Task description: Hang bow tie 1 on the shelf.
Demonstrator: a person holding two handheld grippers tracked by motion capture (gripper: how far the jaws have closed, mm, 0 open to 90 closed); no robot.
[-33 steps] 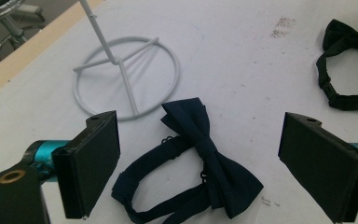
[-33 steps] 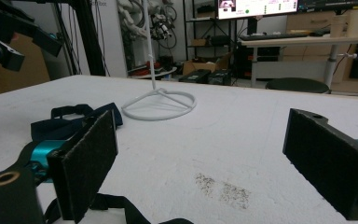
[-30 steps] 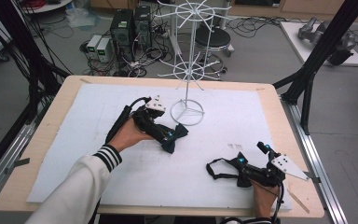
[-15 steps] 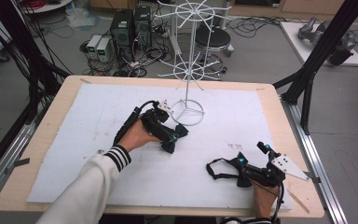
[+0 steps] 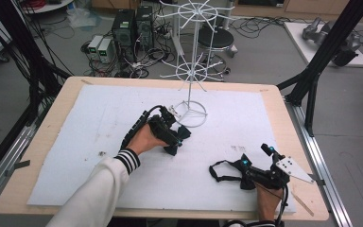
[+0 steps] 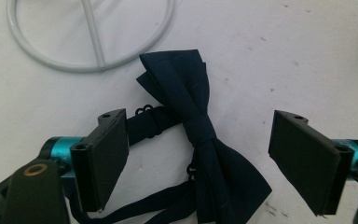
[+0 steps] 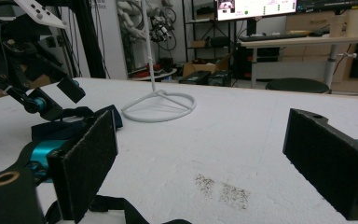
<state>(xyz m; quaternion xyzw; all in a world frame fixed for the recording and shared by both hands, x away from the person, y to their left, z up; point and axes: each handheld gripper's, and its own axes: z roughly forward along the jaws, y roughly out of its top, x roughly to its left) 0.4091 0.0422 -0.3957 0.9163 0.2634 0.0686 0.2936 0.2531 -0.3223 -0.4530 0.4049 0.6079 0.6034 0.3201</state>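
Below my left gripper (image 6: 200, 154), jaws just closing but pads not yet touching, the navy bow tie (image 6: 200, 135) lies flat on the white mat; wire stand base (image 6: 91, 35) at its 11 o'clock. Risk: pads catch a wing only, tie droops. My right gripper (image 7: 205, 163) rests open, strap (image 5: 222, 171) by it.

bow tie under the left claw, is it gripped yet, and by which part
Not yet. The left claw has been closing and straddles the bow tie at its centre knot, but neither pad touches it.
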